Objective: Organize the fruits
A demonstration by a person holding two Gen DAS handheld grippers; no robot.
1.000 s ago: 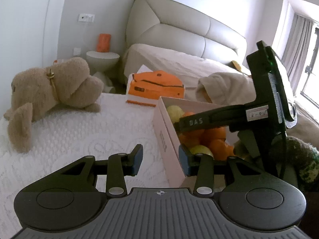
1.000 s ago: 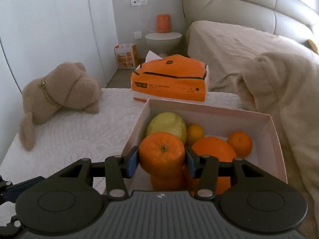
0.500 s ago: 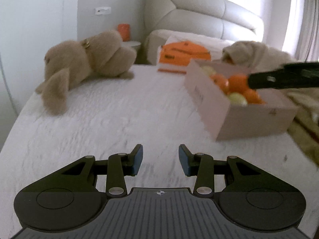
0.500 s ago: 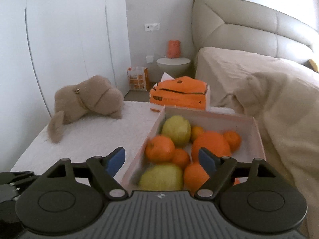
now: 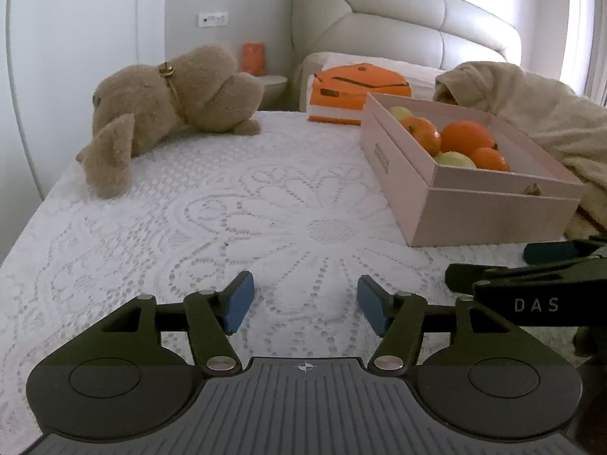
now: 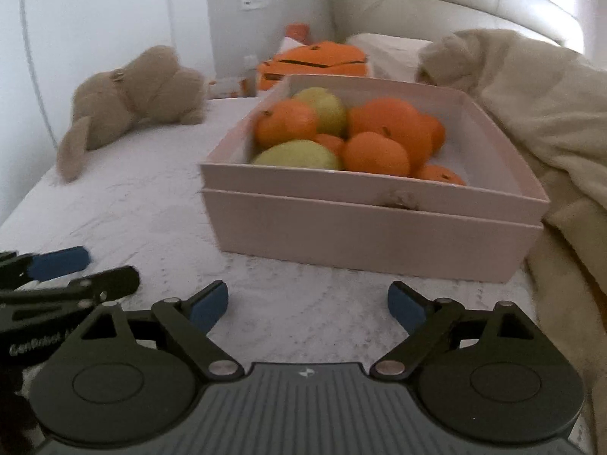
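Now I'm holding left gripper (image 5: 301, 305) and right gripper (image 6: 307, 303) apart, empty, hovering short of box (image 6: 371, 227); fruits (image 6: 341, 136) sitting inside, likely sorted.

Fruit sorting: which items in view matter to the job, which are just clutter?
Job:
- pink box
- oranges in it
- yellow-green fruit in it
- left gripper, open, empty
- right gripper, open, empty

Clutter:
- plush dog
- orange tissue pack
- beige blanket
- lace cover
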